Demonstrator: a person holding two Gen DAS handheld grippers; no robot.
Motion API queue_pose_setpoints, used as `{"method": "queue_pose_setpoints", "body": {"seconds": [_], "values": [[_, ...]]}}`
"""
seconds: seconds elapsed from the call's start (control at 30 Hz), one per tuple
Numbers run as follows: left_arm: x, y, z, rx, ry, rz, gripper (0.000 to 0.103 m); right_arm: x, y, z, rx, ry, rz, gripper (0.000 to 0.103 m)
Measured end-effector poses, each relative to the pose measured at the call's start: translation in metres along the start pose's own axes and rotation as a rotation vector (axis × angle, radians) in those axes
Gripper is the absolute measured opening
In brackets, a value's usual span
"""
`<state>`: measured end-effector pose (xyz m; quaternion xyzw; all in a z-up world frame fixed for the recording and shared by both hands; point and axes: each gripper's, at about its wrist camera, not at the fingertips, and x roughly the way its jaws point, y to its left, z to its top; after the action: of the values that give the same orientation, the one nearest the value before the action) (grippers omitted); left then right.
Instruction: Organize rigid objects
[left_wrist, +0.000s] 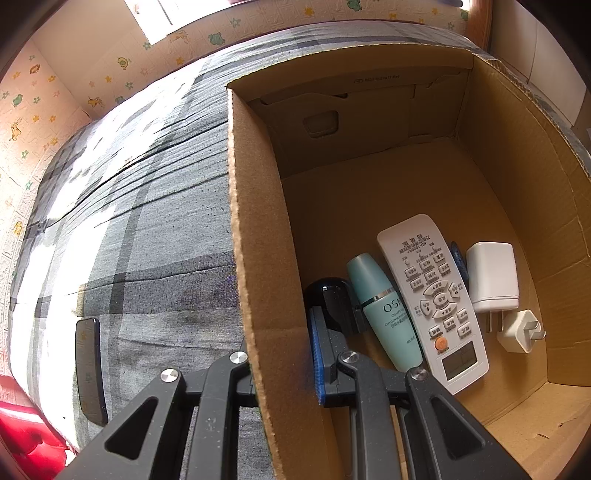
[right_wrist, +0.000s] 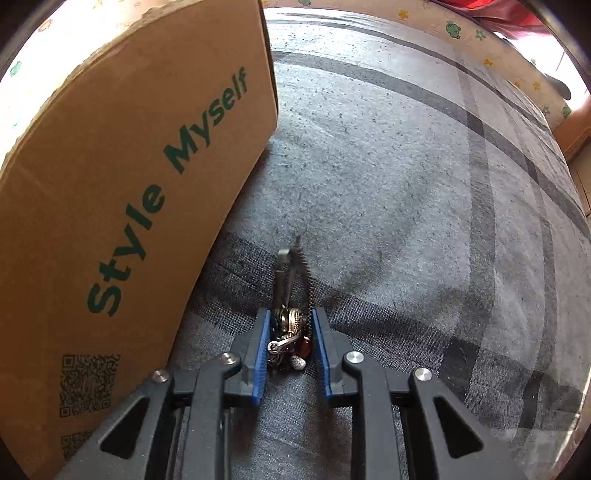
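An open cardboard box (left_wrist: 258, 236) stands on a grey plaid bed cover. Inside lie a black round object (left_wrist: 328, 295), a teal bottle (left_wrist: 384, 314), a white remote (left_wrist: 432, 295), a white charger (left_wrist: 491, 277) and a small white plug (left_wrist: 519, 334). My left gripper (left_wrist: 284, 354) straddles the box's near wall, shut on it, one finger inside and one outside. My right gripper (right_wrist: 290, 347) rests on the bed cover beside the box (right_wrist: 122, 192), shut on a bunch of keys with a chain (right_wrist: 290, 317).
A black phone (left_wrist: 90, 369) lies on the bed cover (left_wrist: 147, 229) left of the box. A red thing (left_wrist: 26, 435) shows at the bed's lower left edge. Patterned wall padding (left_wrist: 55, 99) borders the bed. The bed cover (right_wrist: 406, 184) stretches right of the box.
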<state>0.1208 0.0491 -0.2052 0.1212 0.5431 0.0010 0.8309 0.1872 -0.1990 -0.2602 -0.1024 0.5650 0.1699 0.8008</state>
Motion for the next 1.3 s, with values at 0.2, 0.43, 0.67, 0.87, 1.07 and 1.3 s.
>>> {"method": "queue_pose_setpoints", "body": {"seconds": [0.2, 0.43, 0.67, 0.87, 1.07, 1.3], "values": [[0.000, 0.000, -0.001, 0.001, 0.000, 0.001, 0.018, -0.008, -0.006, 0.001, 0.059, -0.005, -0.017, 0.019], [-0.001, 0.001, -0.002, 0.001, -0.004, -0.002, 0.018, -0.033, -0.001, 0.003, 0.092, -0.032, -0.040, 0.017], [-0.001, 0.001, -0.002, 0.001, -0.004, 0.001, 0.018, -0.060, 0.003, 0.001, 0.127, -0.069, -0.055, 0.017], [-0.001, 0.002, -0.002, -0.003, -0.002, -0.004, 0.018, -0.087, 0.005, -0.017, 0.145, -0.089, -0.059, 0.017], [-0.001, 0.003, -0.003, -0.005, -0.003, -0.004, 0.018, -0.105, 0.007, -0.018, 0.157, -0.111, -0.072, 0.017], [-0.001, 0.001, -0.003, 0.000, -0.002, 0.001, 0.018, -0.126, 0.010, -0.011, 0.166, -0.143, -0.080, 0.017]]}}
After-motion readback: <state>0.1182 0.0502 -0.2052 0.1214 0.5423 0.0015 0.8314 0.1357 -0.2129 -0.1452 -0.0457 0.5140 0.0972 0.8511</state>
